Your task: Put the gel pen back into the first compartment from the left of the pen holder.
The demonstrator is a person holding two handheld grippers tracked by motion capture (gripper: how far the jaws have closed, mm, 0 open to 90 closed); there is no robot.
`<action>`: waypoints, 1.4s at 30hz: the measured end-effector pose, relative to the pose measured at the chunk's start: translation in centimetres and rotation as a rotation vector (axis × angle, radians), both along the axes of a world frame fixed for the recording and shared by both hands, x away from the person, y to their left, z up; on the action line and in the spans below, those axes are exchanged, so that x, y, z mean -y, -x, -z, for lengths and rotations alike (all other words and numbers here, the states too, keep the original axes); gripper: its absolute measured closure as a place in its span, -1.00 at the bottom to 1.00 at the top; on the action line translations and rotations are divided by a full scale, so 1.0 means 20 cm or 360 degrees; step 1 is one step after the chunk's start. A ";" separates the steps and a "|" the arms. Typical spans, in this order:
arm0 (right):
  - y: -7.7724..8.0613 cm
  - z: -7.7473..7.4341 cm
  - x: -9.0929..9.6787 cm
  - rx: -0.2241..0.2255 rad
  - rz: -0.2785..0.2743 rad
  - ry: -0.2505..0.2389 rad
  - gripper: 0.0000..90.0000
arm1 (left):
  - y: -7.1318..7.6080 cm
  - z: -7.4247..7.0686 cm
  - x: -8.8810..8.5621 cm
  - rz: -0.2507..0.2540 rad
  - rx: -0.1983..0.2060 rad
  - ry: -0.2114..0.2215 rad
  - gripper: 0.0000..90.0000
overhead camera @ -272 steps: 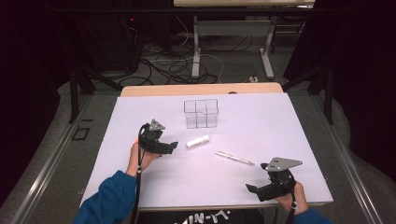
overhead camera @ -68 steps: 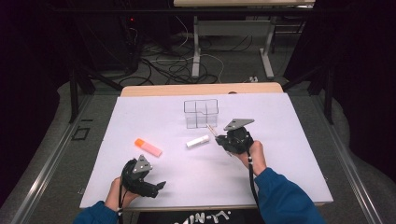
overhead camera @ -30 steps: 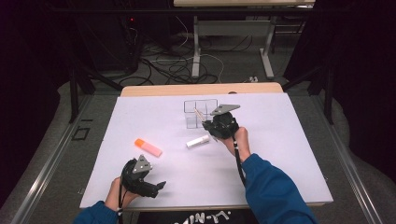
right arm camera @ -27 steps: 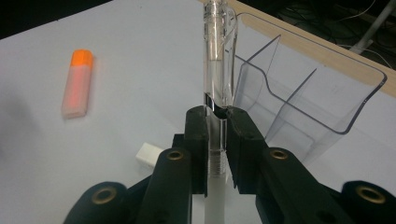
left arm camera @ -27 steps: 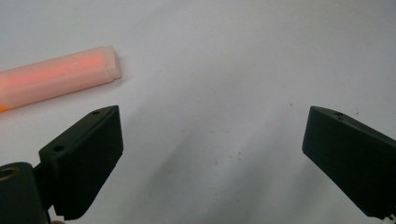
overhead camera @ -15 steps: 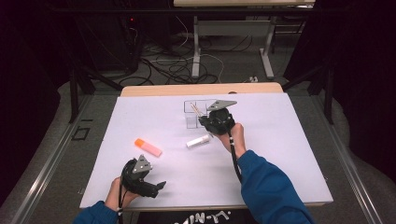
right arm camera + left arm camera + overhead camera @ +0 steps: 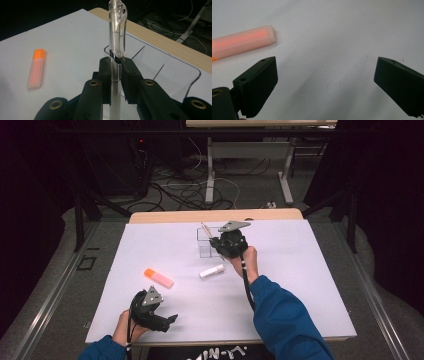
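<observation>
**Pen clamped and hovering at the clear organizer**

Your right gripper (image 7: 116, 75) has its fingers (image 7: 105, 75) clamped on a clear ballpoint pen (image 7: 117, 30), clip end sticking up past the fingertips. From above, that gripper (image 7: 220, 242) sits right over the clear plastic organizer (image 7: 204, 240) at the far middle of the table (image 7: 300, 285), pen (image 7: 204, 227) poking out over its compartments. Your left gripper (image 7: 324, 82) rests near the table's front edge with its fingers wide apart, nothing between them, and an orange highlighter (image 7: 239, 42) just beyond. A white marker (image 7: 212, 271) lies between the highlighter (image 7: 158, 277) and your right hand (image 7: 245, 260).
</observation>
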State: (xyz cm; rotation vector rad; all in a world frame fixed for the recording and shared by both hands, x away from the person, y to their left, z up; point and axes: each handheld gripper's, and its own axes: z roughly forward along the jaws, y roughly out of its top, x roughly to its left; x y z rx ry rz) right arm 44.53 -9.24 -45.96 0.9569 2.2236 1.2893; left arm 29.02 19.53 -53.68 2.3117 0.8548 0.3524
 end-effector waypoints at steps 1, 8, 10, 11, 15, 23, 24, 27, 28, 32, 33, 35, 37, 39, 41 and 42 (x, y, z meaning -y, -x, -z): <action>-0.01 0.00 -0.01 0.0025 0.0012 -0.0012 0.77 | 0.00 0.01 0.00 -0.0012 0.0020 0.0012 -0.88; -0.07 -0.02 -0.04 0.0046 0.0037 -0.0038 0.77 | 0.00 0.01 0.00 -0.0011 0.0026 0.0014 -0.88; -0.08 -0.02 -0.04 0.0050 0.0040 -0.0038 0.76 | 0.00 0.01 0.00 -0.0010 0.0025 0.0014 -0.88; -0.09 -0.03 -0.05 0.0057 0.0052 -0.0051 0.77 | 0.00 0.01 0.00 -0.0008 0.0028 0.0011 -0.88; -0.11 -0.06 -0.06 0.0078 0.0060 -0.0067 0.76 | 0.00 0.01 0.00 -0.0010 0.0025 0.0015 -0.88; -0.16 -0.10 -0.11 0.0143 0.0078 -0.0113 0.76 | 0.00 0.01 0.00 -0.0008 0.0024 0.0016 -0.88; -0.17 -0.11 -0.12 0.0152 0.0079 -0.0108 0.76 | 0.00 0.01 0.00 -0.0008 0.0024 0.0017 -0.88; -0.18 -0.11 -0.13 0.0179 0.0086 -0.0126 0.76 | 0.00 0.01 0.00 -0.0007 0.0024 0.0017 -0.88; -0.19 -0.11 -0.14 0.0203 0.0088 -0.0135 0.76 | 0.00 0.00 0.00 0.0003 0.0013 0.0008 -0.88; -0.21 -0.11 -0.16 0.0212 0.0100 -0.0162 0.76 | 0.00 0.01 0.00 -0.0004 0.0026 0.0014 -0.88; -0.22 -0.11 -0.16 0.0219 0.0104 -0.0163 0.76 | 0.00 0.01 0.00 -0.0004 0.0026 0.0013 -0.88; -0.23 -0.11 -0.17 0.0219 0.0115 -0.0166 0.76 | 0.00 0.01 0.00 -0.0004 0.0027 0.0014 -0.88; -0.25 -0.10 -0.18 0.0232 0.0121 -0.0168 0.76 | 0.00 0.01 0.00 -0.0006 0.0025 0.0018 -0.88; -0.25 -0.09 -0.19 0.0229 0.0124 -0.0170 0.76 | 0.00 0.01 0.00 -0.0005 0.0026 0.0015 -0.88; -0.26 -0.09 -0.20 0.0242 0.0127 -0.0167 0.76 | 0.00 0.01 0.00 -0.0004 0.0025 0.0016 -0.88; -0.26 -0.08 -0.20 0.0245 0.0129 -0.0155 0.76 | 0.00 0.01 0.00 -0.0003 0.0024 0.0016 -0.88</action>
